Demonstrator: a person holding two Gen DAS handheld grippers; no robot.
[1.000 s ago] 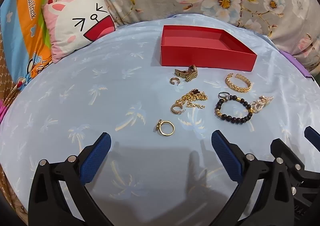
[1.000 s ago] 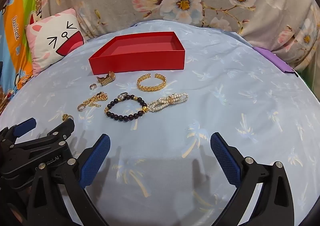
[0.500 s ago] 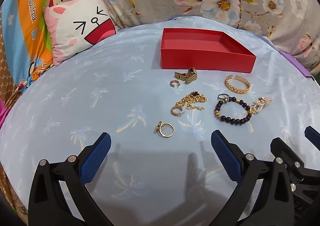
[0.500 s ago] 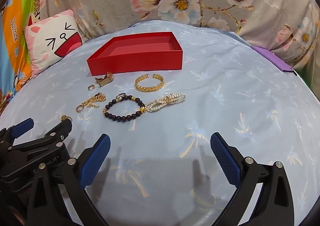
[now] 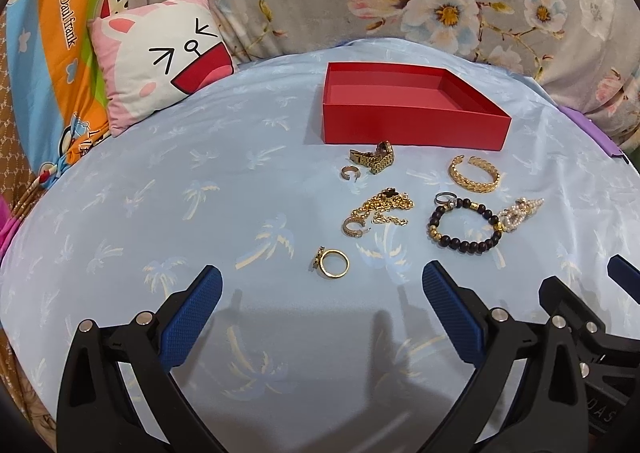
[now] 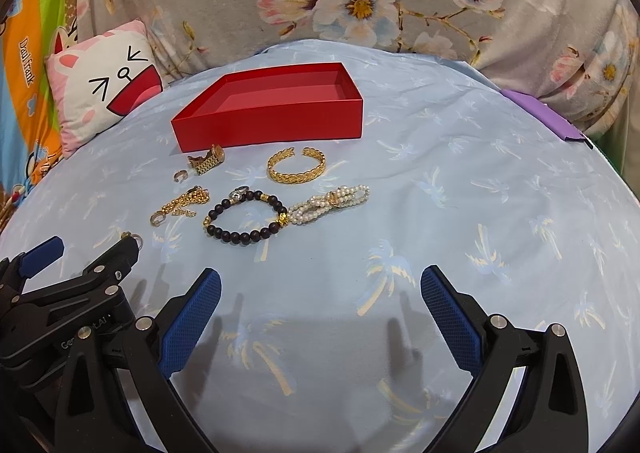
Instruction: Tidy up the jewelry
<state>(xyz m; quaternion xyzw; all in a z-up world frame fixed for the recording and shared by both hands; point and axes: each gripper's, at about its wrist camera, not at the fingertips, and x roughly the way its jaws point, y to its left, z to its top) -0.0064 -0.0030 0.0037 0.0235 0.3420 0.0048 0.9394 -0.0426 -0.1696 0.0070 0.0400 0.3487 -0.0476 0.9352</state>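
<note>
From my left wrist camera, the left gripper (image 5: 322, 295) hangs low over the blue sheet (image 5: 160, 181), fingers spread wide and carrying nothing. The gold ring (image 5: 334, 263) lies just ahead at 12 o'clock, almost between the fingertips. Beyond it, from 12 round to 2 o'clock, are a gold chain (image 5: 386, 205), a small hoop (image 5: 352, 227), a watch (image 5: 374, 159), an open ring (image 5: 349, 173), a gold cuff (image 5: 474, 173), a dark bead bracelet (image 5: 464, 227) with a silver ring (image 5: 445, 198) touching it, and a pearl bracelet (image 5: 520, 213). The red box (image 5: 412, 127) sits behind them, and I see nothing inside it. I judge the sorting has not begun: every piece is still outside on the sheet. At 10 o'clock a striped cloth (image 5: 44, 53) carries writing that reads roughly "Daul frank".

From my right wrist camera, the right gripper (image 6: 320, 299) also has its fingers wide apart and empty. The bead bracelet (image 6: 246, 219) and pearl bracelet (image 6: 328, 205) touch each other at about 11 o'clock, the cuff (image 6: 296, 167) just past them, and the box (image 6: 272, 121) behind, bare inside as far as I can see. The left gripper (image 6: 84, 261) shows at 9 o'clock; lettering on its body starts "Ge" and ends "AI", the middle hidden.
</note>
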